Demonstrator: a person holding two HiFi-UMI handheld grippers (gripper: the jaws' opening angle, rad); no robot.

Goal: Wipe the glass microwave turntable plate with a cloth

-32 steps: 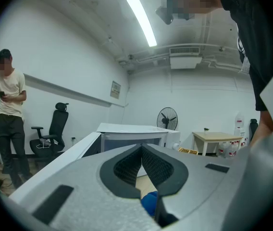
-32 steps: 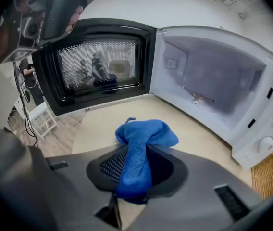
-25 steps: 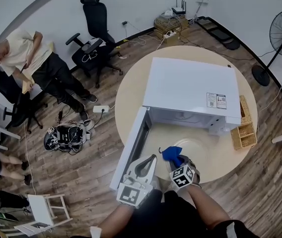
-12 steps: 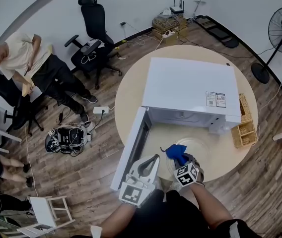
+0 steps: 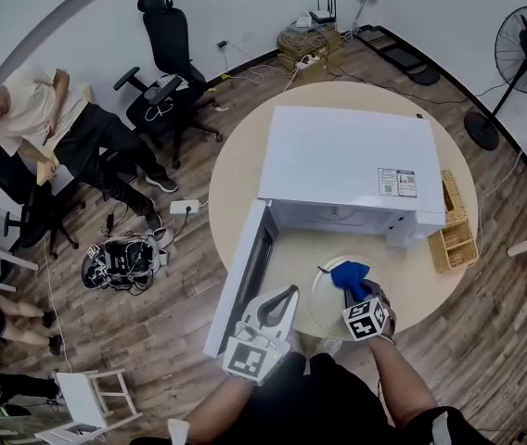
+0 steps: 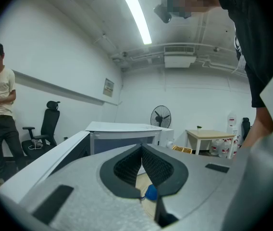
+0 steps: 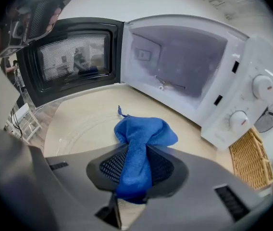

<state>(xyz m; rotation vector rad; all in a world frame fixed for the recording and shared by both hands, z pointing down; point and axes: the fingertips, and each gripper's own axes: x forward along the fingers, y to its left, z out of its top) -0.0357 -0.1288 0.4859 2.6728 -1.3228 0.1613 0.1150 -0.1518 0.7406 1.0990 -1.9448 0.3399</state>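
The microwave [image 5: 347,160] sits on the round table [image 5: 236,174] with its door [image 5: 240,281] swung open to the left. The glass turntable plate [image 5: 324,311] is out of the oven, lying flat on the table just in front of the empty cavity, at the near edge.

The right gripper [image 5: 354,293] is over the plate. Its fingers are pinching a bunched blue cloth [image 7: 143,134], and the loose end bulges out ahead of them toward the far right part of the glass. From the right gripper's view, the cloth sits low above the plate's faint rings [image 7: 86,129]. I can't quite tell whether it is pressed onto the glass or just off it.

The left gripper [image 5: 282,295] hangs near the door's lower end, left of the plate. Its fingers are pressed together at the tips with nothing between them, and it isn't steadying the plate.

I'd judge the wiping to be somewhere in its middle. The plate is out, the cloth is gripped and it is on or right at the glass. The clear glass shows no cleaned or dirty zones, so how much has been covered can't be read. The left and near portions lie bare beside the cloth and probably want passes.

A wicker basket [image 5: 456,235] stands to the right of the microwave.
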